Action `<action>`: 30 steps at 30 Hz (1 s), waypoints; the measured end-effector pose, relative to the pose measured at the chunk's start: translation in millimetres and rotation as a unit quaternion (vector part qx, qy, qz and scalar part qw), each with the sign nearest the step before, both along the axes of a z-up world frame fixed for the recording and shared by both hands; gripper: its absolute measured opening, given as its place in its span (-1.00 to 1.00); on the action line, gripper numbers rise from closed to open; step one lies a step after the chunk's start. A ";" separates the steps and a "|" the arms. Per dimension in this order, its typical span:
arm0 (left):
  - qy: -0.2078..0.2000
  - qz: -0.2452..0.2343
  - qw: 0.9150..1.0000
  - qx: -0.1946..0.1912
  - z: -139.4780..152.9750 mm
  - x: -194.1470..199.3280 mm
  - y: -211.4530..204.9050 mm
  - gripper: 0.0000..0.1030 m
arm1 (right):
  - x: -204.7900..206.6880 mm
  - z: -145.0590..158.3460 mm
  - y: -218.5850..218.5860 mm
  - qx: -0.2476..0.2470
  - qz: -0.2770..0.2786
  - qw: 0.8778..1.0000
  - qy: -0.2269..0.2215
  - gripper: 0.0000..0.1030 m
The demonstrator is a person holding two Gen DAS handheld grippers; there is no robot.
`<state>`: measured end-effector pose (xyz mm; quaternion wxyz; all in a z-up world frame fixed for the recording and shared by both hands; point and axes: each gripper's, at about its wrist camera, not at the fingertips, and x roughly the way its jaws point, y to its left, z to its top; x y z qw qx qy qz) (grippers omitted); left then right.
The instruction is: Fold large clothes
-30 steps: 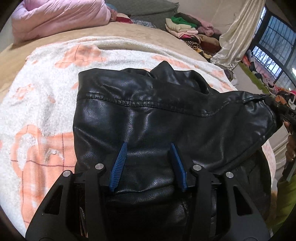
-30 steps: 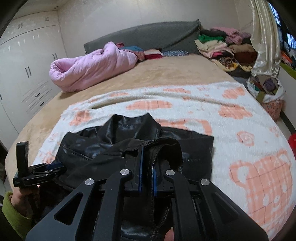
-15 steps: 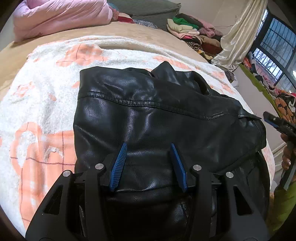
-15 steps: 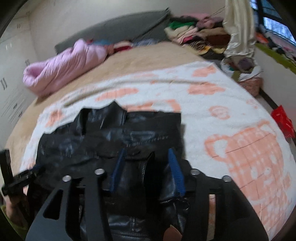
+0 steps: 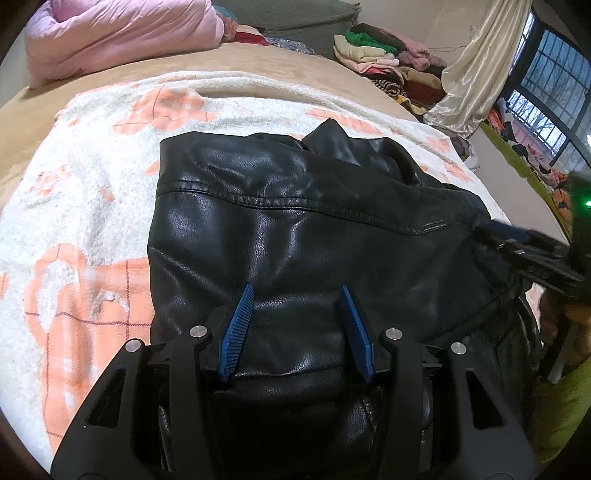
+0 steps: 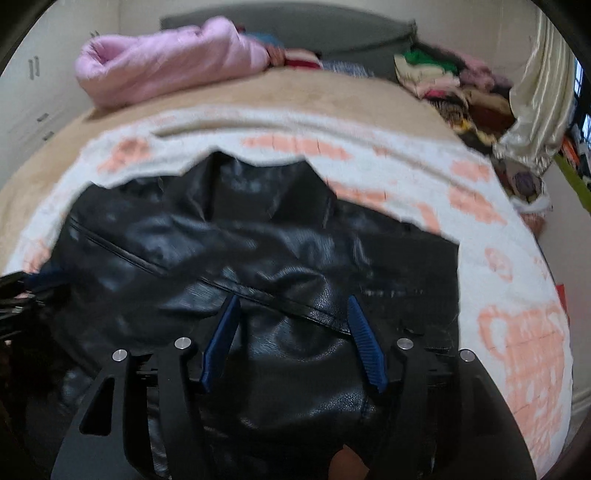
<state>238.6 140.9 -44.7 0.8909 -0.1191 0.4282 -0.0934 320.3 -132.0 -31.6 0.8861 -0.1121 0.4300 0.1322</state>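
Underfoot of it all, the bed's white-and-orange blanket (image 5: 92, 206) carries the black leather jacket (image 5: 295, 221), lying half folded near the edge. Nearest me, the left gripper (image 5: 297, 325) hovers released above the jacket's lower part. The right gripper (image 6: 291, 339), clenched on a fold a second ago, has just been opening its jaws and now hangs released above it. That fold looks placed. Beyond lies a pink duvet (image 5: 122, 33).

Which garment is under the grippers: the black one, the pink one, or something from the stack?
The black leather jacket, spread on the white-and-orange blanket. The pink quilted bundle and the folded clothes stack sit far back on the bed.
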 end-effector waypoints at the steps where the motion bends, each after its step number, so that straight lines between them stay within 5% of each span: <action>1: 0.000 0.000 1.000 0.000 0.1 0.2 -0.8 -0.22 | 5.5 -9.6 -3.6 -0.001 -0.007 1.000 0.017 0.12; 5: 0.000 -0.001 1.000 -0.004 -0.3 0.0 0.4 -0.22 | 12.5 -31.9 -9.1 0.017 -0.008 0.999 0.035 0.12; 10: -0.003 -0.002 1.000 -0.010 1.8 -0.9 0.9 -0.15 | 2.2 -21.9 -11.6 0.038 -0.014 0.999 0.014 0.14; 16: -0.018 -0.004 1.000 -0.015 15.9 -7.0 -1.5 0.15 | -24.1 10.5 -22.4 0.089 -0.012 0.996 -0.028 0.27; 18: -0.023 -0.005 1.000 -0.009 20.2 -9.3 -4.1 0.45 | -32.7 18.4 -27.3 0.103 -0.013 0.994 -0.035 0.38; 26: -0.047 -0.008 0.999 0.002 38.6 -17.9 -14.4 0.81 | -70.5 37.3 -38.3 0.140 0.000 0.988 -0.067 0.45; 28: -0.051 -0.014 0.999 0.004 41.1 -19.9 -19.2 0.81 | -76.2 38.5 -40.1 0.145 0.000 0.987 -0.067 0.41; 30: -0.053 -0.021 0.998 0.002 41.3 -21.6 -23.4 0.81 | -81.7 39.4 -41.9 0.148 -0.004 0.986 -0.071 0.11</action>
